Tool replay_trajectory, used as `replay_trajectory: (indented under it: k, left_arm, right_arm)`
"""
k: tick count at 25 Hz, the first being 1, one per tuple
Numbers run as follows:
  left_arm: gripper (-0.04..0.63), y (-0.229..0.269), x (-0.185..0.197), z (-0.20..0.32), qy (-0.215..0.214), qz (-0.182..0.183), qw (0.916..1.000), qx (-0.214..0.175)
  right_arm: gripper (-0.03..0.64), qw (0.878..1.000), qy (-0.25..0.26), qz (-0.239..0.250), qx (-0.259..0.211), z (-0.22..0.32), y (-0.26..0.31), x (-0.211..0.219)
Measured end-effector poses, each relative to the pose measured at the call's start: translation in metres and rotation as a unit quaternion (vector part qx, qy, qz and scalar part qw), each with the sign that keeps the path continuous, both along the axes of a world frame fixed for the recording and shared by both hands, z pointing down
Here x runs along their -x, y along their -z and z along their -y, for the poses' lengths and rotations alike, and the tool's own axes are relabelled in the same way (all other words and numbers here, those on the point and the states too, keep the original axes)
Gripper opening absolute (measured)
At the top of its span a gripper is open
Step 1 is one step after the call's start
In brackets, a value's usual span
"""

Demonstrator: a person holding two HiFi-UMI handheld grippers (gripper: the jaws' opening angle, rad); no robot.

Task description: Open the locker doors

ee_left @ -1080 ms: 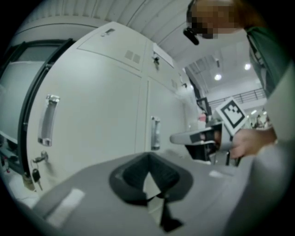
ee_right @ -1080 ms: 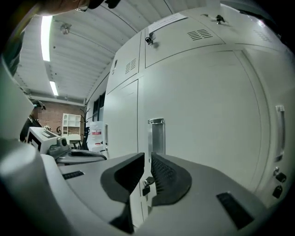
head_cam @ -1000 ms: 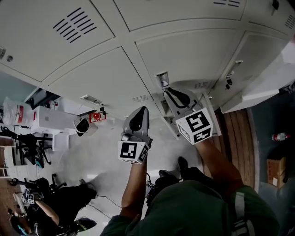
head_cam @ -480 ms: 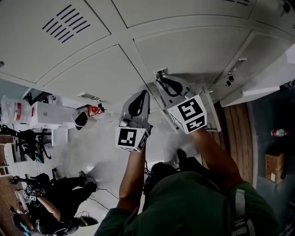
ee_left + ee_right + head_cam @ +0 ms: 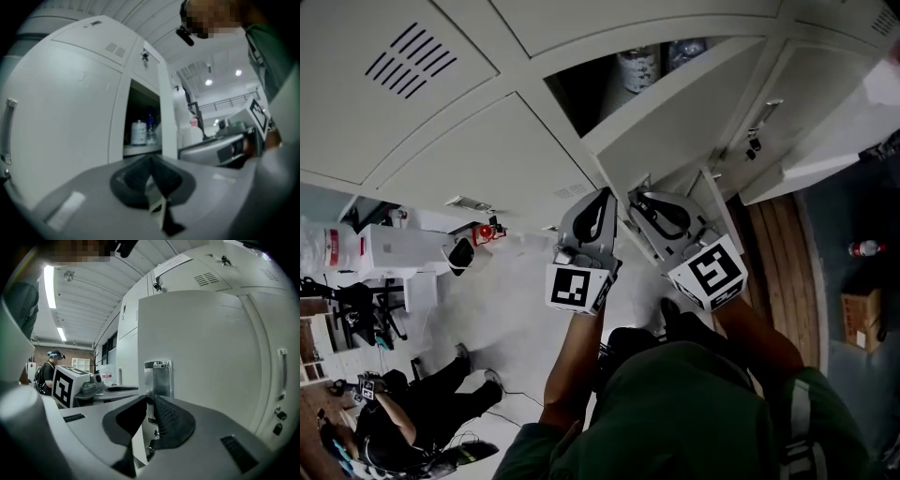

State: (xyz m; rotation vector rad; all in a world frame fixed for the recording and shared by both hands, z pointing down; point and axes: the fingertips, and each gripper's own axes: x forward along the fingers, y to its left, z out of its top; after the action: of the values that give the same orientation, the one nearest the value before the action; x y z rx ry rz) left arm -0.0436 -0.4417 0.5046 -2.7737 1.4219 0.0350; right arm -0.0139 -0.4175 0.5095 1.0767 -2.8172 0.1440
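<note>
In the head view a grey locker door (image 5: 694,108) stands swung out from its dark compartment (image 5: 595,94), where a can and a bottle (image 5: 639,66) show. My right gripper (image 5: 643,202) is shut on the metal latch plate at the door's free edge. The right gripper view shows that plate (image 5: 158,377) pinched between the ribbed pads of my right gripper (image 5: 151,403). My left gripper (image 5: 604,199) hangs just left of it, shut with nothing in it. The left gripper view looks past its closed tips (image 5: 151,161) into the open compartment (image 5: 140,105) with a white can (image 5: 138,132).
Closed locker doors with vent slots (image 5: 403,61) lie left and above. Another door (image 5: 825,159) stands open at the right over a wooden floor strip. A bottle (image 5: 865,248) and a cardboard box (image 5: 862,328) lie on the floor. A person (image 5: 403,422) crouches at lower left.
The locker door, closed before, has swung open with my right gripper on its latch plate, and the compartment inside now shows. Both grippers have drawn back a little.
</note>
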Motion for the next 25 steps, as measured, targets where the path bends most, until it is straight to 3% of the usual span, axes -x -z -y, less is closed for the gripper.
replay_trajectory:
  k: [6,13,25]
  left_arm:
    - [-0.011,0.000,-0.042,-0.045,-0.054,-0.002,0.9985,-0.006]
    - [-0.011,-0.012,-0.115,-0.091,-0.138,0.015,0.9903,-0.006]
    - [-0.011,-0.022,-0.214,-0.122,-0.209,0.065,0.9758,-0.013]
  right_arm:
    - [0.040,0.998,-0.064,0.009,-0.001,-0.045,0.002,-0.042]
    - [0.040,0.989,-0.146,0.016,0.011,-0.083,-0.010,-0.114]
    - [0.040,0.974,-0.225,0.017,0.012,-0.108,-0.018,-0.216]
